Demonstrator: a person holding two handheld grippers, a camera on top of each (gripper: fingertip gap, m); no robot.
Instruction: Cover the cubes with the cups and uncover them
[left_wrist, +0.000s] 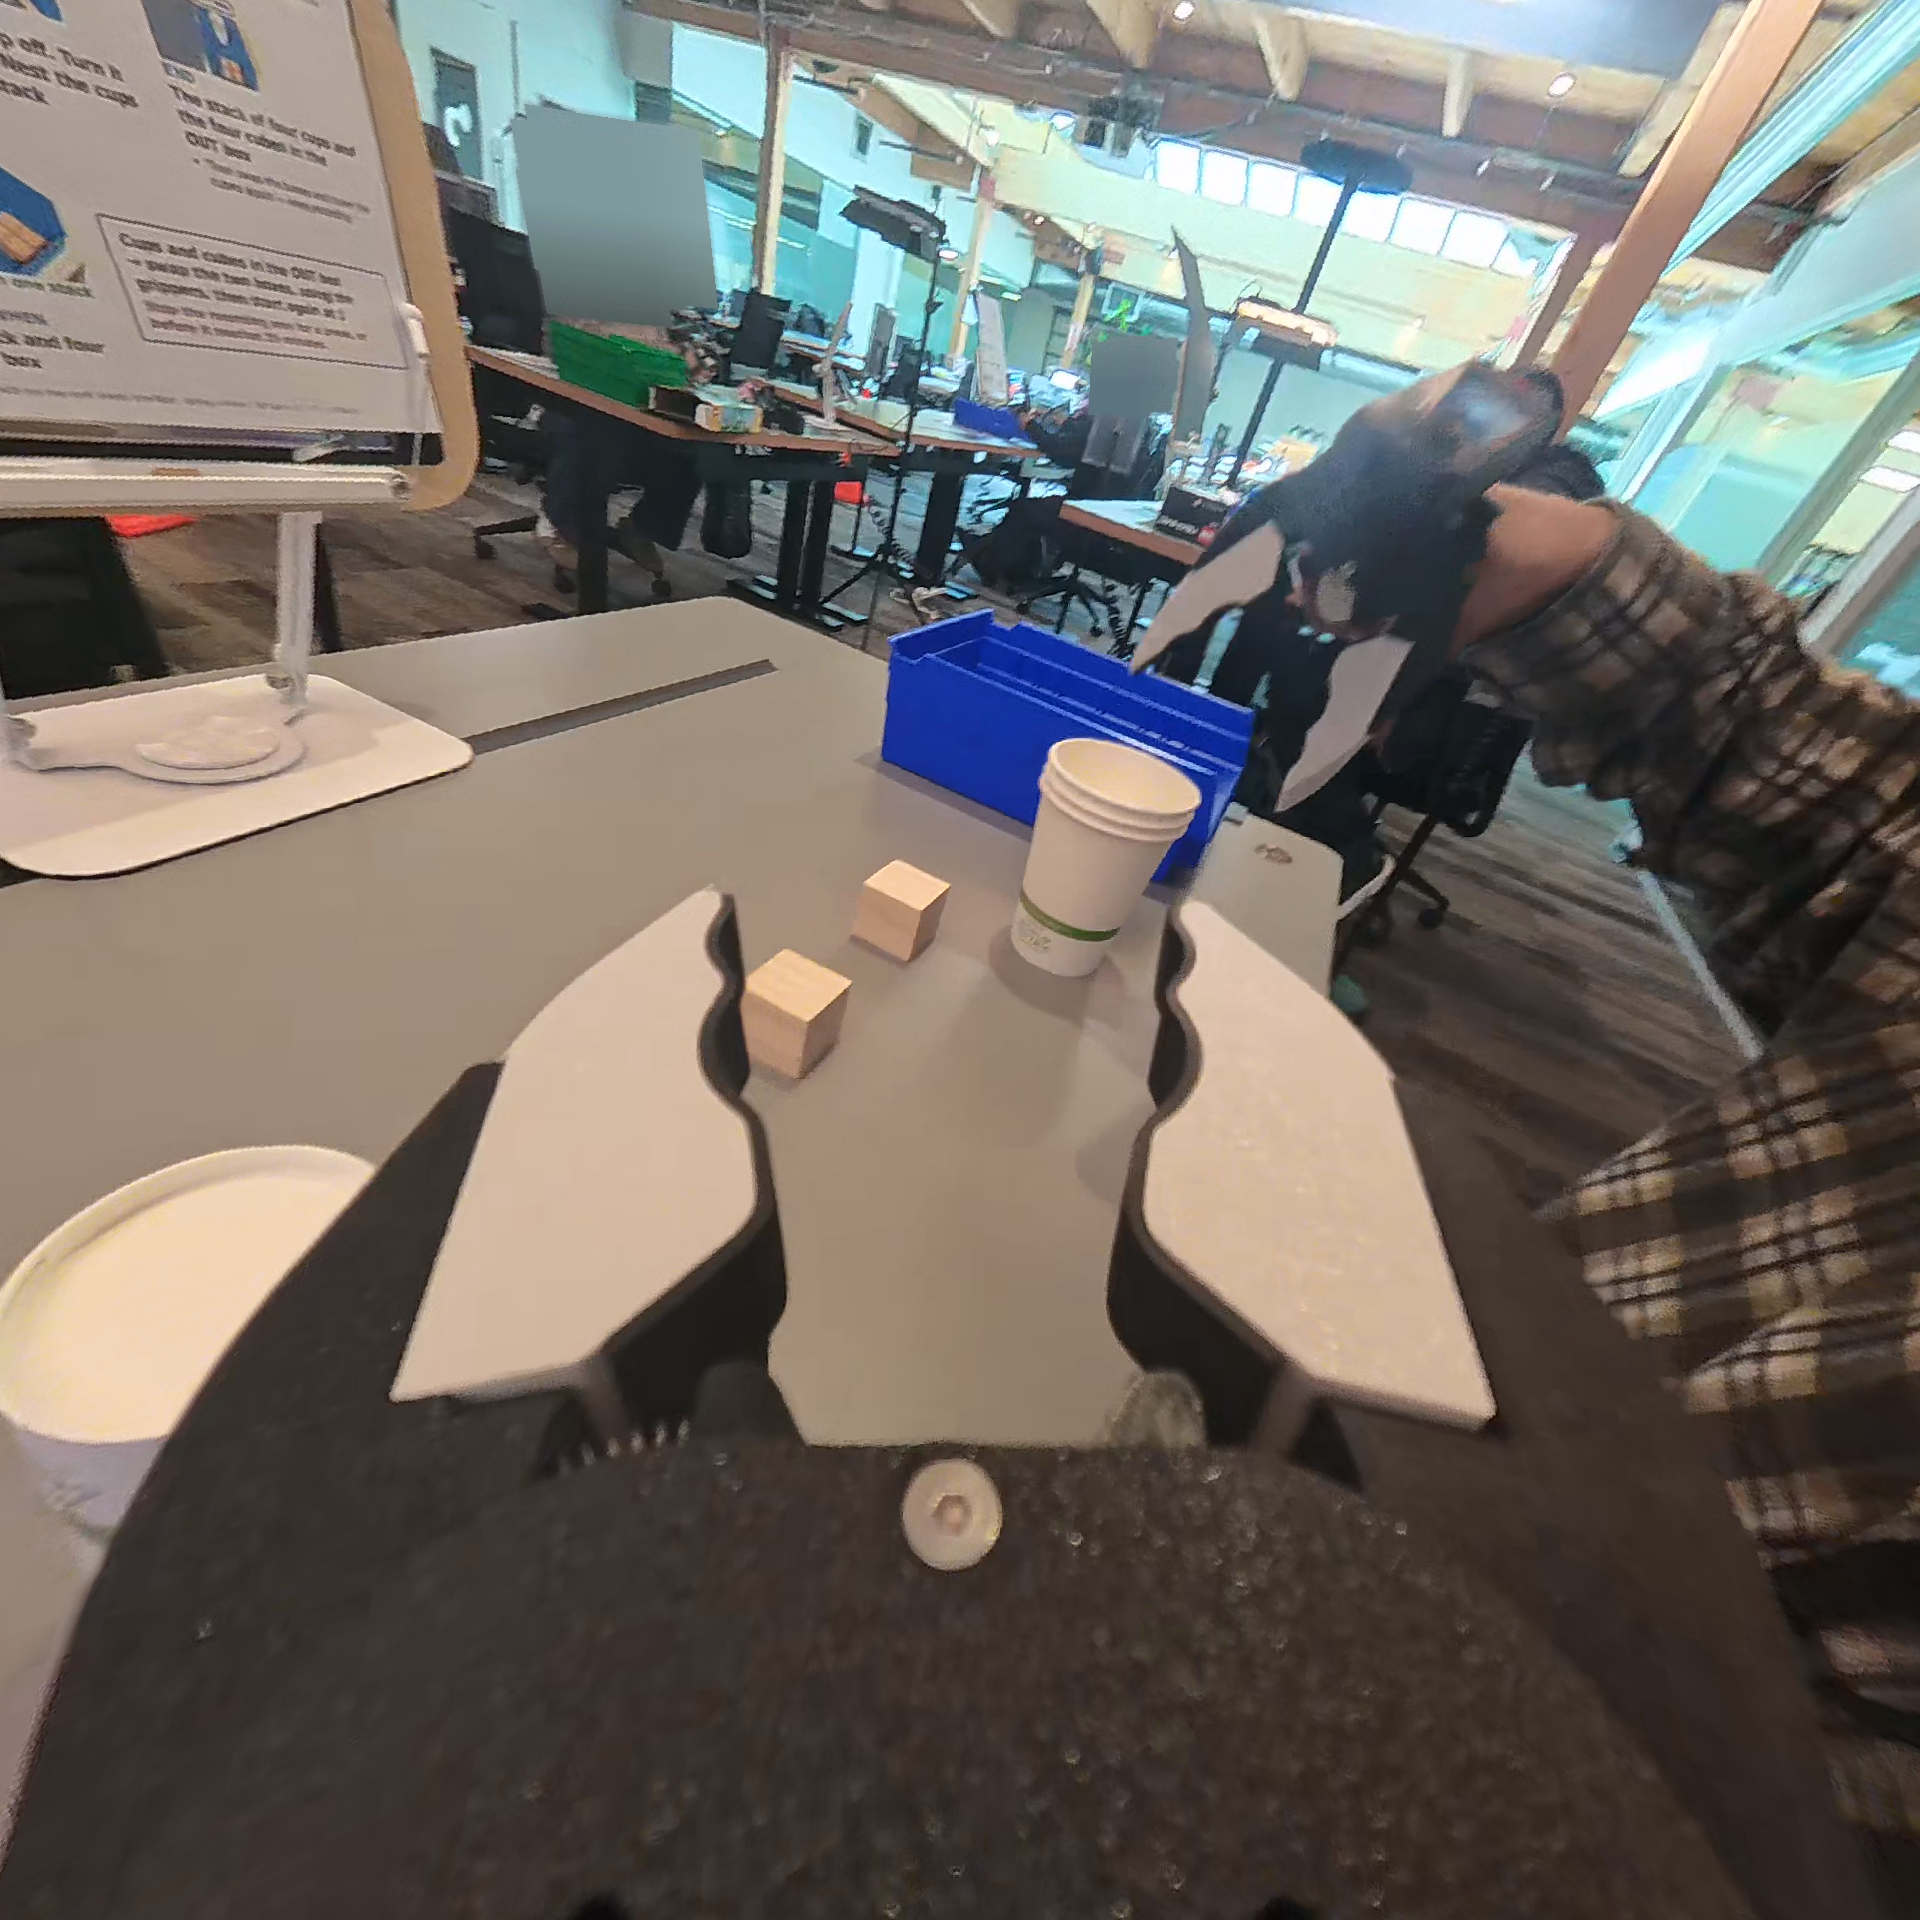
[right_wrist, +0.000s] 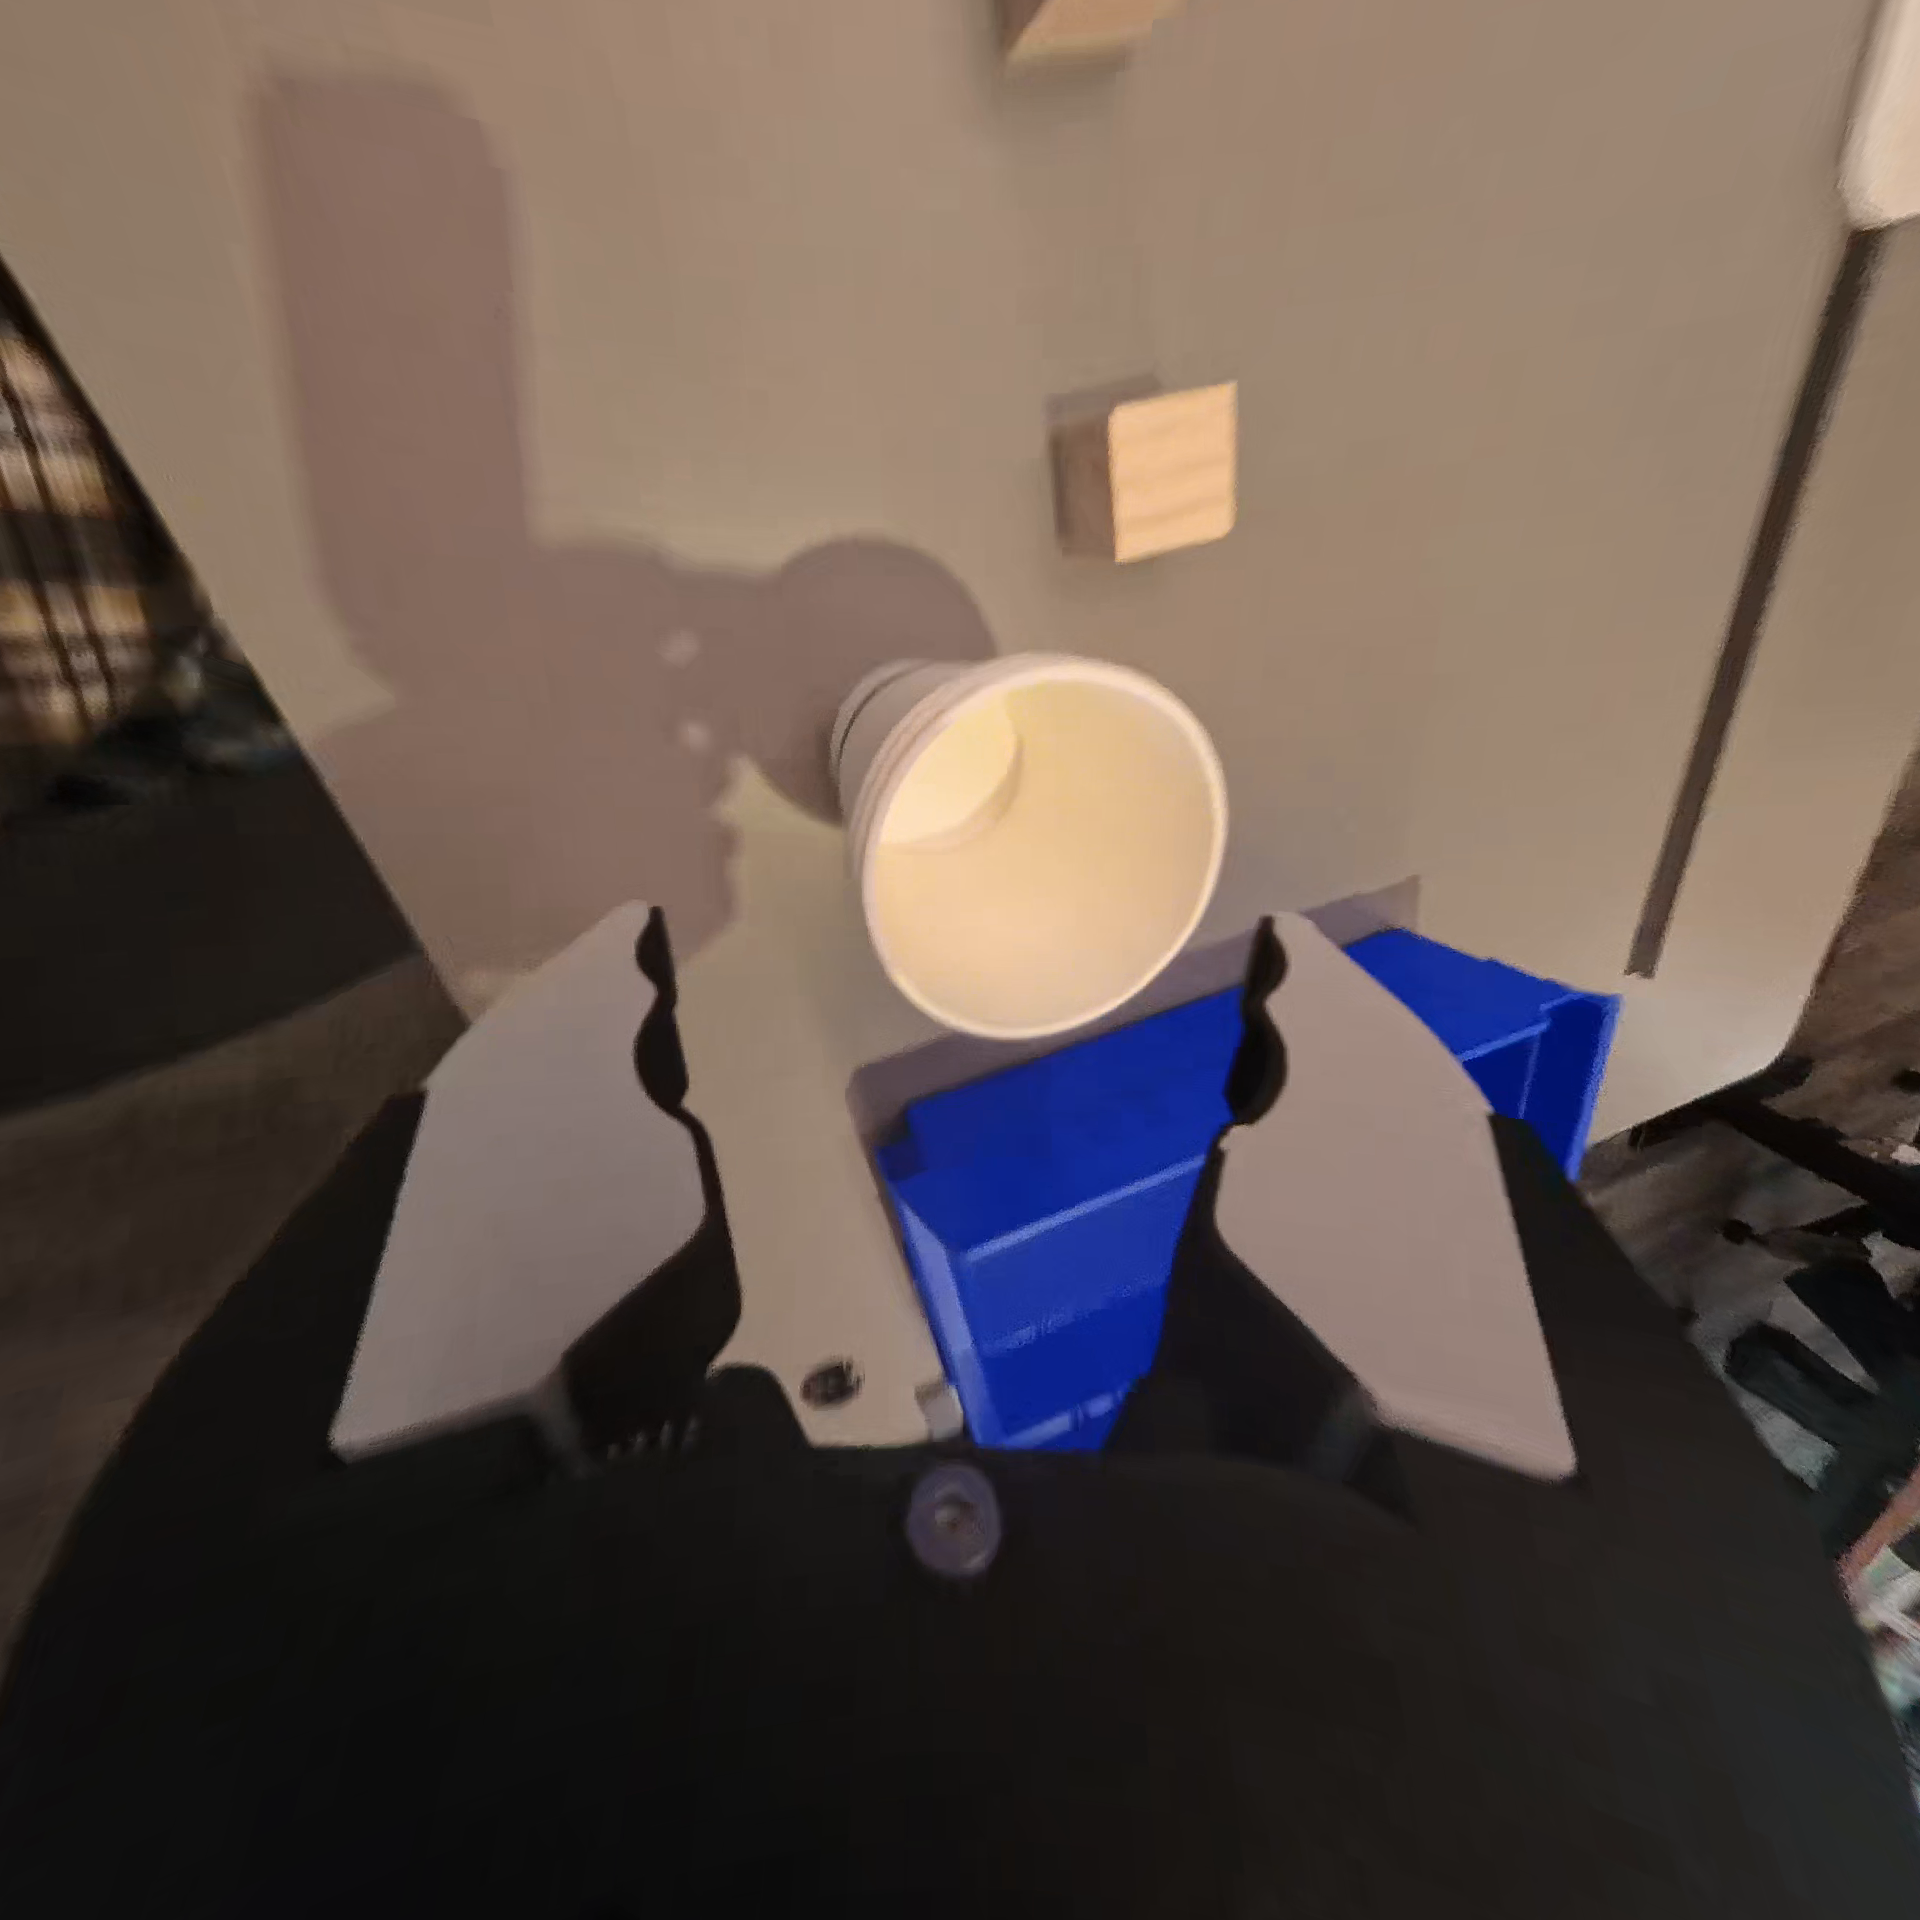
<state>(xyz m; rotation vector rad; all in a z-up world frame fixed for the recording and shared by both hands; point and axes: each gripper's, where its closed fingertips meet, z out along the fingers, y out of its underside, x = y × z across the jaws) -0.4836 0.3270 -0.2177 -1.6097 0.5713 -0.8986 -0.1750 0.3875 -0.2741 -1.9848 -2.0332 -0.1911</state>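
Two wooden cubes stand on the grey table: a near cube (left_wrist: 795, 1013) and a far cube (left_wrist: 902, 910). An upright stack of white paper cups (left_wrist: 1099, 857) stands to their right, in front of a blue bin (left_wrist: 1049, 717). My left gripper (left_wrist: 951, 935) is open and empty, low over the table, with the near cube beside its left finger. My right gripper (right_wrist: 956, 935) is open and empty, held high above the cup stack (right_wrist: 1034, 842), looking down into it. It also shows in the left wrist view (left_wrist: 1216, 727). One cube (right_wrist: 1148, 483) lies beyond the stack.
A white upside-down cup (left_wrist: 135, 1320) stands at my near left. An instruction sheet on a white stand (left_wrist: 208, 748) is at the back left. The person's plaid sleeve (left_wrist: 1714, 748) reaches in from the right. The table's right edge is close to the cup stack.
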